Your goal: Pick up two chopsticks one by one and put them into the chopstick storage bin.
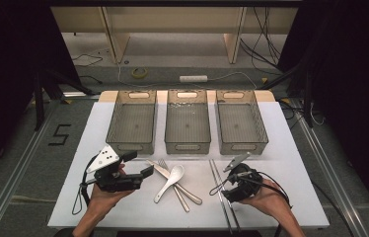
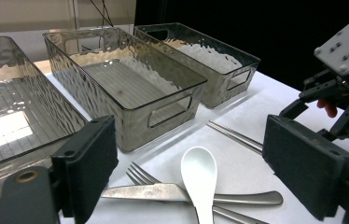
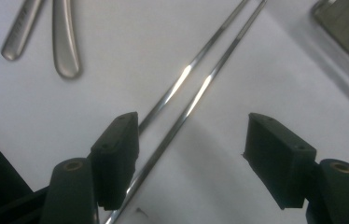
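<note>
The sorting has not really started: all 3 clear bins (image 1: 186, 121) at 12 o'clock on the table are empty, while the fork (image 1: 170, 180), knife (image 1: 182, 190), white spoon (image 1: 170, 181) and the 2 metal chopsticks (image 1: 222, 195) lie on the white table (image 1: 98, 197) in front of them. The right gripper (image 3: 189, 154) is low over the chopsticks at 5 o'clock with its jaws spread on both sides of them and not yet pressing, so I judge they are picked first. The left gripper (image 2: 186, 168) waits at 7 o'clock, wide apart and holding nothing.
</note>
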Motion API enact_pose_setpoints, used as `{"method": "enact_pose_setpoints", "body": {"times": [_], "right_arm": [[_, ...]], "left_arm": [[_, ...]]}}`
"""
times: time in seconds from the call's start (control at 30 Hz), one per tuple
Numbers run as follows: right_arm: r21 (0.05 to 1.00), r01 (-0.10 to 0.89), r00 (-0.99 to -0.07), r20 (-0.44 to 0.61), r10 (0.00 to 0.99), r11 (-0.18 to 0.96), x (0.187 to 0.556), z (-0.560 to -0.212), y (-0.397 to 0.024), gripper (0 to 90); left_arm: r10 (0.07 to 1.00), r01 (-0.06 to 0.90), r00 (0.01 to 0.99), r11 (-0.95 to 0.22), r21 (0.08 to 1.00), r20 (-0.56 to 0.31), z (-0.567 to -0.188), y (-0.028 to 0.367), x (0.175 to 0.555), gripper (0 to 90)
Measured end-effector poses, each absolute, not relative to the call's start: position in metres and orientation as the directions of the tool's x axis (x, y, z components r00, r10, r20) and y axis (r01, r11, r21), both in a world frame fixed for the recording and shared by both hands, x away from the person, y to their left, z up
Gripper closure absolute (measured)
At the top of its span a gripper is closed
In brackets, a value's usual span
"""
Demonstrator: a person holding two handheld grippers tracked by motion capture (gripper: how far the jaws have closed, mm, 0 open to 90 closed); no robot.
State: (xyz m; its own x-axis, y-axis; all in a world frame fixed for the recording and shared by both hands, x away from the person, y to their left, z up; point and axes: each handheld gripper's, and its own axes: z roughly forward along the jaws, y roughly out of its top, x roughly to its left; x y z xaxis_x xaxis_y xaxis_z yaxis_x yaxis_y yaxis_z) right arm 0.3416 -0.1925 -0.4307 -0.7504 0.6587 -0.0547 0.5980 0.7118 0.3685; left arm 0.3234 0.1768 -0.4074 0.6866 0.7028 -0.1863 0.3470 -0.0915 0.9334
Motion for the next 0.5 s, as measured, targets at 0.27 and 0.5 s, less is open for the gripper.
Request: {"method": "enact_pose_setpoints", "body": {"times": [0.27,0.5], "right_arm": [[0.306,0.599,-0.767,-0.046,0.64,0.74,0.3459,-0.439,-0.1858,42.2],[0.26,0.602,-0.774,-0.044,0.632,0.755,0.3453,-0.4422,-0.1811,49.4]], "left_arm": [[0.702,0.347,0.687,-0.092,0.933,-0.186,-0.4073,0.1766,0.3233,17.5],[0.702,0.347,0.688,-0.092,0.933,-0.186,-0.4073,0.1767,0.3233,17.5]]}}
